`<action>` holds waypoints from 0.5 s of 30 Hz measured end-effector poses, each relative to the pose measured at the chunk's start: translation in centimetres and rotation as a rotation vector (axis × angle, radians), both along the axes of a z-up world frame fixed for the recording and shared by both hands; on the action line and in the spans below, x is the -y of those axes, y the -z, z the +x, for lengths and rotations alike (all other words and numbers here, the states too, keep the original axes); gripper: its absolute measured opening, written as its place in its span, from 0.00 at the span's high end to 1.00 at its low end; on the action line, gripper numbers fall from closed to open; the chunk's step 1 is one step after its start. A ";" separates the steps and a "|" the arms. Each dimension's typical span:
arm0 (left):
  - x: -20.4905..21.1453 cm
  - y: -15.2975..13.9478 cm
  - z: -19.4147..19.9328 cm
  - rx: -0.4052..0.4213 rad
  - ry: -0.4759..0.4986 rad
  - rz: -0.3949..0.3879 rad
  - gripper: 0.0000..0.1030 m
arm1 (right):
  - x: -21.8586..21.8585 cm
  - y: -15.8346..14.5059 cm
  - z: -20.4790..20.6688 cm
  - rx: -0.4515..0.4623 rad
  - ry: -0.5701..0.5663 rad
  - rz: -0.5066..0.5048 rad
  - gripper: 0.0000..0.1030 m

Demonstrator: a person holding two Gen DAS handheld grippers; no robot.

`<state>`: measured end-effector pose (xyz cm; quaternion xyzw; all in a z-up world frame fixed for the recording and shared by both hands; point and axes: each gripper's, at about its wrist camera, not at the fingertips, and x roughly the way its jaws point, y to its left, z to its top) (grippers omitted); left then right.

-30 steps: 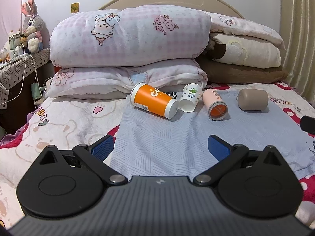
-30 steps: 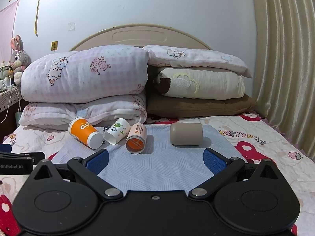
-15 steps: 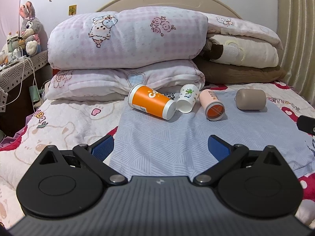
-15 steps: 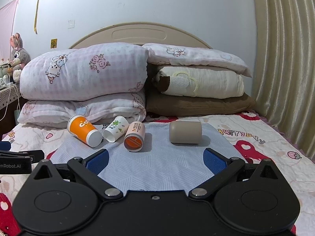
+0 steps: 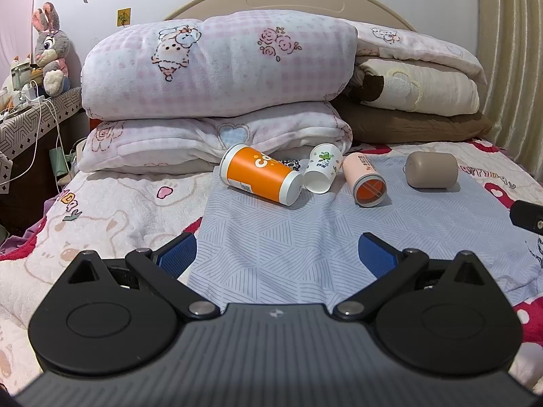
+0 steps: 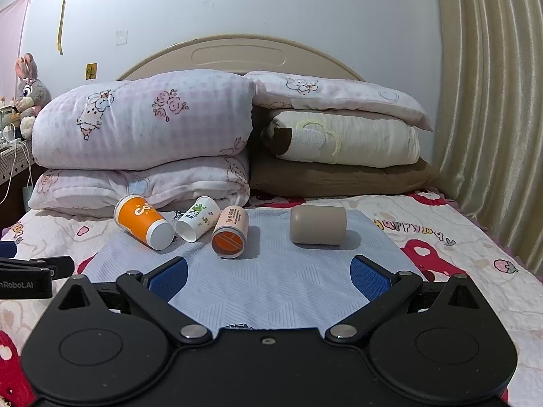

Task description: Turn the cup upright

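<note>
Bedding fills the scene: a bed with a beige curved headboard (image 6: 237, 52) is seen, stacked with pink checked quilts (image 5: 217, 64) on one side and a cream folded blanket over a brown pillow (image 6: 342, 173) on the other. Spread over the cartoon-print sheet is a pale blue patterned cloth (image 5: 305, 244), on which four cups are laid on their sides in a row. An orange paper cup (image 5: 259, 174) is seen farthest left, its white base turned toward the cameras; touching it is a small white cup with green print (image 5: 322, 168), its open mouth facing forward. Just beside that lies a pink cup (image 6: 230, 232) with an orange end showing, and well apart to the right a plain taupe cup (image 6: 317, 225) is set crosswise. The left gripper (image 5: 276, 254) and the right gripper (image 6: 268, 278) are both held above the near edge of the cloth, jaws spread wide, with nothing between the blue pads. A plush rabbit (image 5: 51, 47) is perched on a side table.
</note>
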<state>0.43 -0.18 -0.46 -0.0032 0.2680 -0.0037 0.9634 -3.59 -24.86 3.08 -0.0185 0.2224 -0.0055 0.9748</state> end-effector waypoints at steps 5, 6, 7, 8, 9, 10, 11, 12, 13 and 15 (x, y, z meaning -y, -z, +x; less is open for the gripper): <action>0.1 0.1 -0.1 0.000 0.000 0.000 0.00 | 0.0 0.0 0.0 -0.004 -0.001 -0.002 0.00; 0.2 0.1 -0.1 0.000 0.000 0.000 0.00 | 0.0 0.0 0.0 -0.004 0.000 -0.002 0.00; 0.1 0.1 -0.1 0.000 0.001 0.000 0.00 | 0.0 0.0 0.0 -0.004 -0.001 -0.002 0.00; 0.1 0.1 -0.1 0.000 0.000 -0.001 0.00 | 0.0 0.0 0.0 -0.004 0.000 -0.002 0.00; 0.1 0.1 -0.1 0.000 0.000 -0.001 0.00 | 0.0 0.0 0.0 -0.004 0.000 -0.002 0.00; 0.1 0.1 -0.1 -0.001 0.001 0.000 0.00 | 0.0 0.0 0.0 -0.004 0.000 -0.002 0.00; 0.1 0.1 -0.1 -0.001 0.001 0.000 0.00 | -0.1 0.0 0.1 -0.005 0.000 -0.002 0.00; 0.2 0.1 -0.1 -0.001 0.002 0.001 0.00 | -0.1 0.0 0.1 -0.005 0.000 -0.002 0.00; 0.3 0.2 -0.1 -0.002 0.002 0.002 0.00 | 0.0 0.0 0.1 -0.006 0.000 -0.002 0.00; 0.6 0.5 -0.2 -0.004 0.007 0.005 0.00 | -0.1 -0.1 0.1 -0.006 0.000 -0.002 0.00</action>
